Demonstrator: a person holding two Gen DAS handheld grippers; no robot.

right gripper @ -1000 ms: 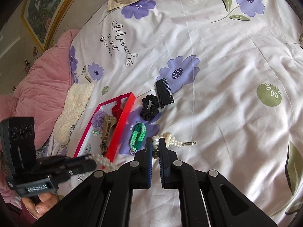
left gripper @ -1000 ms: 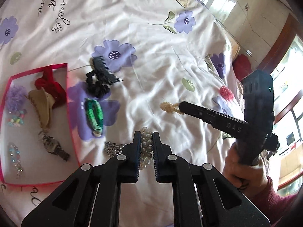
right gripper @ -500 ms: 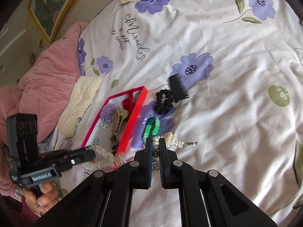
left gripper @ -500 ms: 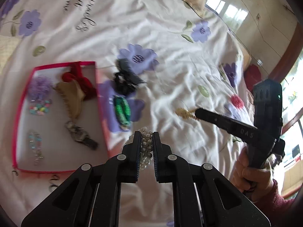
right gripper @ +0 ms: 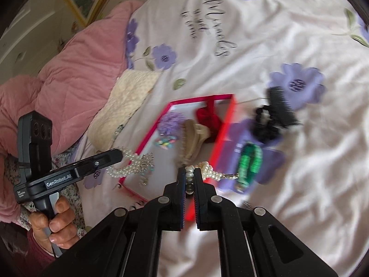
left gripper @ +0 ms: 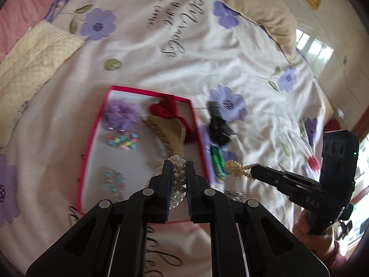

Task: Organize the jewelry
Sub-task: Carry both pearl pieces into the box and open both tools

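A red-rimmed tray (left gripper: 91, 138) (right gripper: 221, 136) lies on the flowered bedspread. It holds a purple scrunchie (left gripper: 121, 114), a red bow (left gripper: 166, 110), a beige claw clip (left gripper: 168, 131) and beaded bracelets (left gripper: 122, 140). My left gripper (left gripper: 179, 165) is shut on a white pearl bracelet (left gripper: 178, 180) and holds it above the tray's near part; it shows from the side in the right wrist view (right gripper: 121, 155). My right gripper (right gripper: 189, 172) is shut on a cream pearl strand (right gripper: 211, 172) by the tray's right rim; it also shows in the left wrist view (left gripper: 252, 172).
Right of the tray lie a green bracelet (left gripper: 216, 159) (right gripper: 250, 161), a black scrunchie (right gripper: 265, 124), a black comb (right gripper: 282, 106) and a silver chain (left gripper: 234, 194). A cream knit cloth (left gripper: 30, 62) and a pink quilt (right gripper: 69, 80) lie to the left, a beige pillow (left gripper: 253, 9) at the back.
Both grippers have lifted their pearl pieces off the bedspread and carried them left toward the tray. The left gripper's bracelet now hangs over the tray.
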